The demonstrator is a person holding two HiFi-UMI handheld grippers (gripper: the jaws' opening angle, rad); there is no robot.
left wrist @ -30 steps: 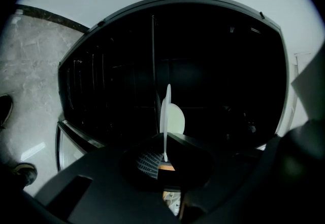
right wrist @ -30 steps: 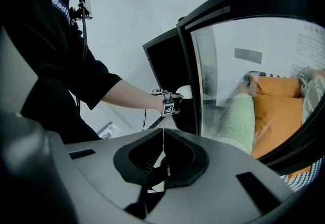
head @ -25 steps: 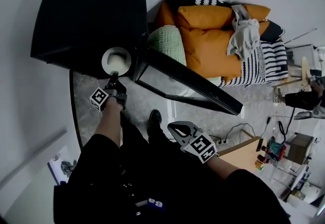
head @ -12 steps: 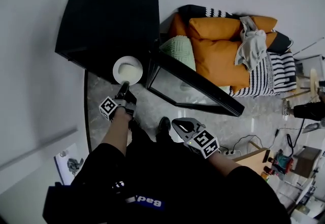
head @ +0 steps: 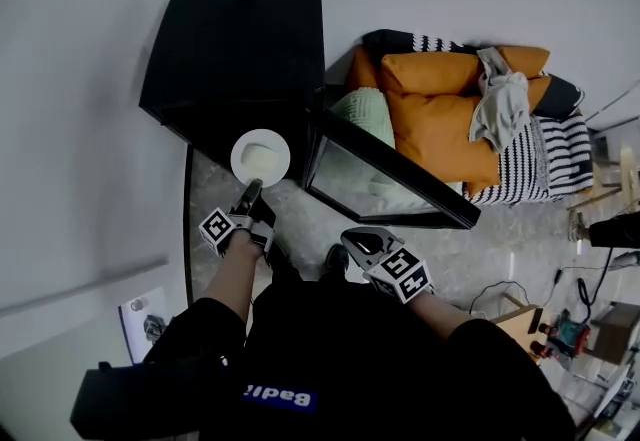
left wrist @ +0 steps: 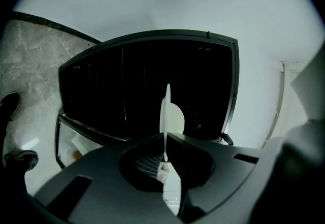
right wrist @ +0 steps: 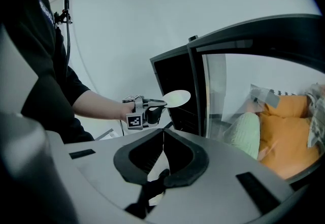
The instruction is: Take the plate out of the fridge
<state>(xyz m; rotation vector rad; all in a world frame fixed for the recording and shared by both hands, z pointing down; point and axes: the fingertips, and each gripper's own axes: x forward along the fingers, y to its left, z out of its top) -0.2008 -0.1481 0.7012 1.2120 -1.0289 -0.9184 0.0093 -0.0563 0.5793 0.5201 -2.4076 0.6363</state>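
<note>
The plate point(head: 260, 157), white and bare, hangs level in the air just in front of the open fridge point(head: 240, 49), pinched by its near rim in the left gripper point(head: 250, 193), whose jaws are clamped tight on the thin edge. In the left gripper view the plate shows edge-on, a white sliver standing up out of the closed jaws against the dark inside of the fridge.

A second ago the plate sat lower and closer in, at the mouth of the fridge. Since then the left gripper has lifted it and drawn it back towards the person, and the grip has not slackened. The plate looks clear of the shelves, so the task seems all but done; what is left, by this reading, is to carry it away without letting it tip from that narrow hold.

The right gripper point(head: 352, 247) hangs low and to the side, near the person's body, with its jaws together on nothing. The glass door point(head: 390, 174) stands wide open to the right of the plate. Beyond it is a sofa point(head: 440, 119) piled with orange cushions, and pale marbled floor point(head: 300, 214) lies below.
</note>
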